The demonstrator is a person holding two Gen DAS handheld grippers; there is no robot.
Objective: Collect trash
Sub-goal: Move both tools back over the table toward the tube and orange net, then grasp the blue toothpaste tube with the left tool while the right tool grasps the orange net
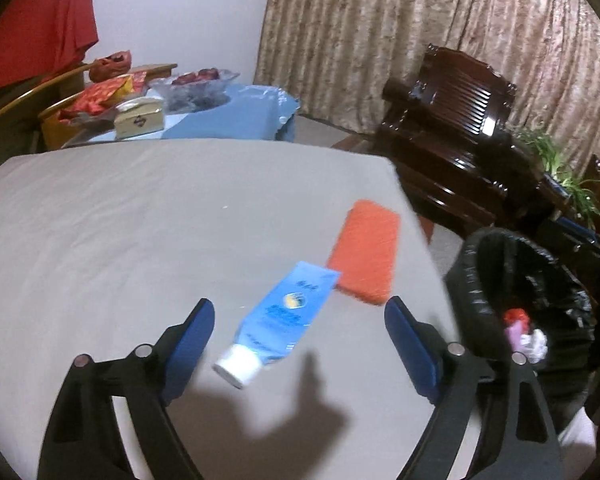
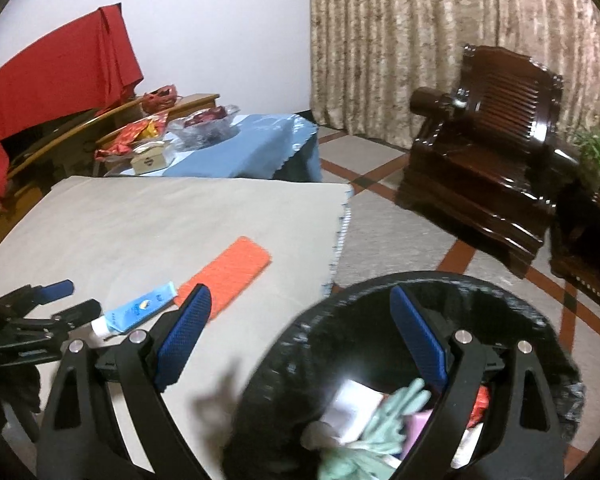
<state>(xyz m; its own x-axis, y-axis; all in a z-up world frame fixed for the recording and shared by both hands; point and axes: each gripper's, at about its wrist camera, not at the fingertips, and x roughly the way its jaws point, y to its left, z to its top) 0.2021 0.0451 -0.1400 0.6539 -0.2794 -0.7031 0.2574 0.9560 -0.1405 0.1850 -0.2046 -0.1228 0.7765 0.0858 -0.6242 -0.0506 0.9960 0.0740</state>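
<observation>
Grey cloth covers the table [image 1: 100,240], and on it lie a blue squeeze tube with a white cap [image 1: 278,316] and a flat orange rectangular pad [image 1: 366,250], the tube's flat end just touching the pad's near edge. The left tongs [image 1: 300,320] stand wide above the tube, which shows between the blue pads with clear gaps on both sides; nothing is gripped. Beside the table's right edge stands a round bin lined with a black plastic bag [image 2: 520,300], with a pale green glove [image 2: 380,420], white paper and pink and red scraps inside. The right tongs [image 2: 300,312] hang wide and empty over the bin's rim. A dark wooden armchair [image 2: 496,128] stands before beige curtains.
</observation>
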